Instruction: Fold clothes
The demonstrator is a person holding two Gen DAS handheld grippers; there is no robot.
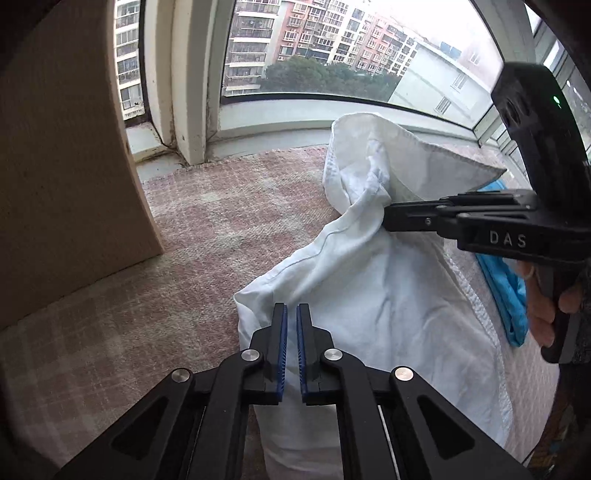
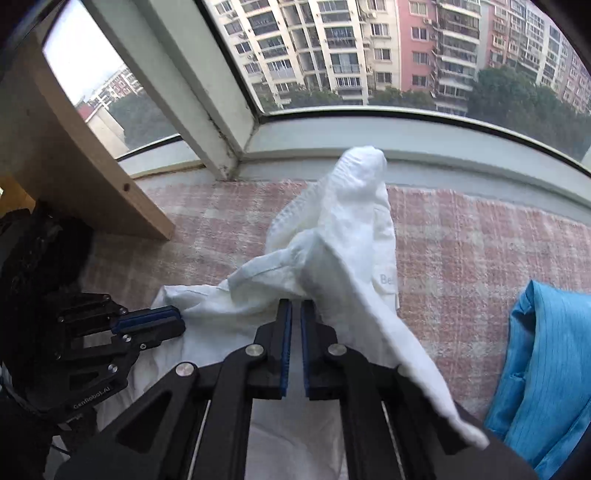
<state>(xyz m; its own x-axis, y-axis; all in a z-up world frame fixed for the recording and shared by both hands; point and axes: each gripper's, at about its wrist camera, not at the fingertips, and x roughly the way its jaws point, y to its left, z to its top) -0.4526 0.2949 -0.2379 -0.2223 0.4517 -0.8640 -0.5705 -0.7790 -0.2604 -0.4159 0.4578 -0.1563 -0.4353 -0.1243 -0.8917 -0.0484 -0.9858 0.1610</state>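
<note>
Seen from the left wrist camera, going from left to right. At far left, a beige wooden panel (image 1: 70, 155) standing on a pink checked cover (image 1: 207, 206). Behind, a window frame (image 1: 184, 81) with apartment blocks (image 1: 295, 33) outside. Low in the middle, the left gripper (image 1: 291, 314), jaws nearly together with only a thin gap, pinching the near edge of a white garment (image 1: 388, 295). Lying in a loose heap on the cover, this garment, with one part raised up toward the window. At right, the right gripper (image 1: 388, 218), black and marked "DAS", jaws pressed together on a bunched fold of the same white cloth, lifting it. Further right, a hand (image 1: 543, 306) around the handle. Just beside the hand, a blue garment (image 1: 506, 295), partly hidden under the white one.

Seen from the right wrist camera, again from left to right. At far left, the wooden panel (image 2: 74, 155). Below it, the left gripper (image 2: 173, 321), blue pads closed on the left edge of the white garment (image 2: 332, 251). In the middle, the right gripper (image 2: 295, 306), jaws almost shut on the cloth, which rises in a peak before the window sill (image 2: 443, 155) and drapes down over the right finger. At far right, the blue garment (image 2: 546, 362), resting on the checked cover (image 2: 472, 243), apart from the white one.
</note>
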